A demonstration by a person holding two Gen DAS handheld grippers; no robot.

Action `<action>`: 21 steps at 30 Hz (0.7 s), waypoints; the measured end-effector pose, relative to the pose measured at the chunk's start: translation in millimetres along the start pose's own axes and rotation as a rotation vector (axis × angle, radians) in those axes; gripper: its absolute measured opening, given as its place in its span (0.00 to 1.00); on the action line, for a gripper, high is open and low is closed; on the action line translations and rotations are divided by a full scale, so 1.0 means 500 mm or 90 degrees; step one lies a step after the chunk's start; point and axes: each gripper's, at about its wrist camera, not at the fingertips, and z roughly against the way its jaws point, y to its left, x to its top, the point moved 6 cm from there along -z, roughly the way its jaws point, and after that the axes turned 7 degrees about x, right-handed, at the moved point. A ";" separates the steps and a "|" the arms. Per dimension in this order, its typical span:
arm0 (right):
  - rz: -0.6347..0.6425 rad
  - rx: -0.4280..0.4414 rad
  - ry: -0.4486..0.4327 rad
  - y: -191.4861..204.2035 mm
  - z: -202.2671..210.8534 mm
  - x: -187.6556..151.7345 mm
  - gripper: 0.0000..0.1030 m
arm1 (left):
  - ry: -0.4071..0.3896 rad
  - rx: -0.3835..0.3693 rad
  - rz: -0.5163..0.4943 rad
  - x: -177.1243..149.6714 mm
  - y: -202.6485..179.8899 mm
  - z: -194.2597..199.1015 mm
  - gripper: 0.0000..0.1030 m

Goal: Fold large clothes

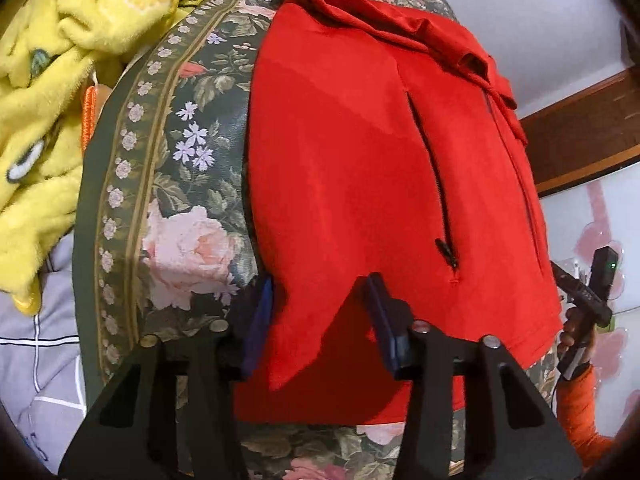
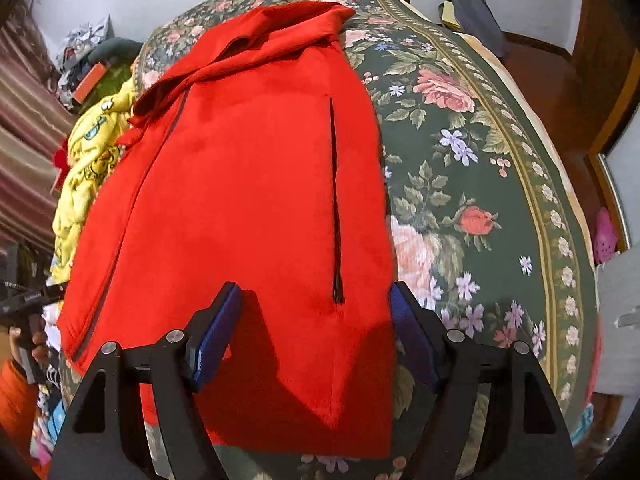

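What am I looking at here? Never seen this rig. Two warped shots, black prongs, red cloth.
No robot: a person holds a two-finger gripper in each hand, each with a fisheye camera looking along its fingers. One picture is from the left gripper, the other from the right gripper. The black prongs with blue pads are the fingers. A red zip jacket lies flat on a floral bedspread, with a yellow fleece blanket beside it. Both grippers straddle the jacket's near hem, jaws open; nothing is clamped yet.

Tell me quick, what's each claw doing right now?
Left claw: open, red jacket corner between its pads, not pinched.
Right claw: open wide over the jacket's hem, holding nothing.
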 end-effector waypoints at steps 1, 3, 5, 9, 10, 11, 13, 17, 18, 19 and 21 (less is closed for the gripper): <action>0.000 -0.002 -0.001 0.001 -0.002 0.001 0.64 | -0.001 -0.006 -0.001 -0.001 -0.002 0.003 0.36; 0.012 -0.007 0.002 0.009 -0.004 0.004 0.46 | -0.003 -0.009 -0.008 0.002 -0.010 0.007 0.26; 0.028 -0.003 0.014 0.020 -0.006 0.007 0.30 | -0.007 -0.004 -0.020 0.011 -0.025 0.010 0.09; 0.060 0.001 0.022 0.038 -0.003 0.023 0.13 | -0.025 0.005 -0.058 0.031 -0.070 0.020 0.06; 0.063 0.003 0.021 0.042 0.000 0.028 0.11 | -0.034 0.011 -0.069 0.037 -0.079 0.025 0.05; 0.063 0.008 0.019 0.043 0.003 0.035 0.11 | -0.046 0.016 -0.078 0.045 -0.089 0.034 0.05; 0.063 0.018 0.011 0.049 0.008 0.046 0.08 | -0.073 0.020 -0.092 0.062 -0.106 0.053 0.04; 0.098 0.018 -0.018 0.072 0.030 0.078 0.06 | -0.131 0.018 -0.105 0.111 -0.133 0.109 0.04; 0.108 0.018 -0.027 0.080 0.036 0.088 0.06 | -0.141 0.013 -0.107 0.125 -0.137 0.122 0.04; 0.114 0.024 -0.039 0.088 0.045 0.101 0.05 | -0.150 0.009 -0.108 0.136 -0.139 0.135 0.04; 0.120 0.025 -0.063 0.099 0.061 0.128 0.05 | -0.170 0.004 -0.114 0.162 -0.151 0.154 0.04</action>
